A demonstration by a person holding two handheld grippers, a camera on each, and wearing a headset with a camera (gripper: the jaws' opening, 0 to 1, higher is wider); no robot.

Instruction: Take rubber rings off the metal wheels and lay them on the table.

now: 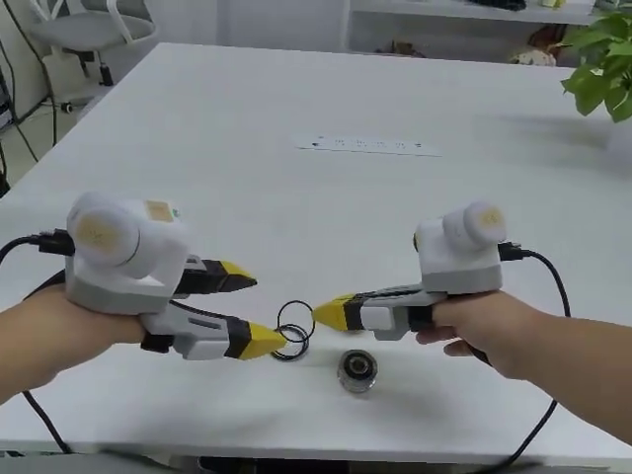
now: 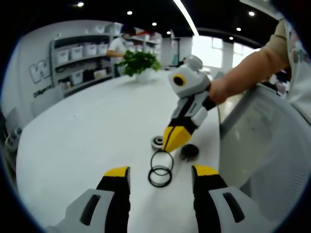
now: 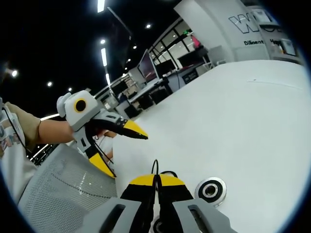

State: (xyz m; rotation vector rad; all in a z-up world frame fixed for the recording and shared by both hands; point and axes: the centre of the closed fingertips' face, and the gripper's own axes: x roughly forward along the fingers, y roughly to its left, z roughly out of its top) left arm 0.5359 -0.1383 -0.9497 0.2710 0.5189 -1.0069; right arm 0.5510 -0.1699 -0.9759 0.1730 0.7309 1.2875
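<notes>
Left hand-held gripper [image 1: 250, 306] stood wide open and empty in the head view, just beside two rubber rings [image 1: 292, 338] near the table [image 1: 395, 217] edge. Left gripper view: right hand-held gripper [image 2: 174, 141] pinched the upper ring [image 2: 151, 161]. Right gripper view: its jaws were closed on that ring, with a metal wheel [image 3: 210, 190] lying alongside.

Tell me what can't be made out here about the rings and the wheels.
1. Head view: how many rubber rings overlap; too small, and the lower tip of the left gripper covers their edge.
2. Head view: whether the metal wheel has a ring on it; too small.
3. Right gripper view: how much of a ring the shut right gripper holds; its own jaws hide it.
</notes>
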